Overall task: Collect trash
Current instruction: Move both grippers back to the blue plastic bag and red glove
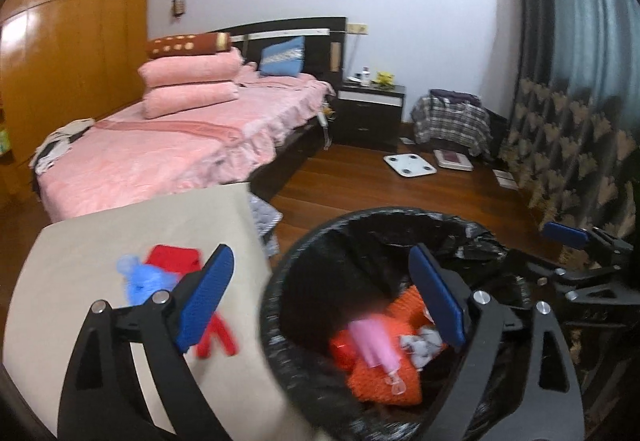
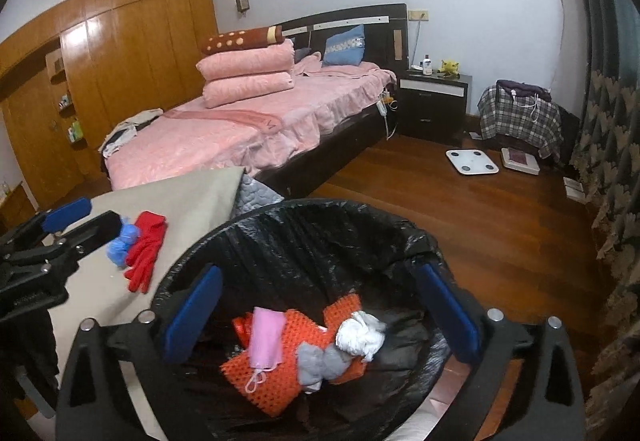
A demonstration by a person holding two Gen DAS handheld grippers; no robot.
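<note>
Both grippers hang over the round bin lined with a black plastic bag [image 2: 304, 237], jaws spread wide and nothing between the blue pads. Left gripper [image 1: 320, 301] straddles the bin's near-left rim, one pad over the beige table top [image 1: 120, 233] beside it, the other inside the bin mouth. Right gripper [image 2: 320, 315] points straight into the bin, both pads within its rim.

Inside the bin lie an orange mesh cloth [image 2: 296, 353], a pink face mask [image 2: 264, 337] on top of it, a crumpled white rag [image 2: 360, 333] and a grey wad [image 2: 320, 361] just beside the rag. Left of the bin, on the table, a red knitted glove [image 2: 146, 249] rests touching a crumpled blue plastic wad [image 2: 122, 241]. Beyond the bin stands a bed with pink bedding [image 2: 240, 129].
</note>
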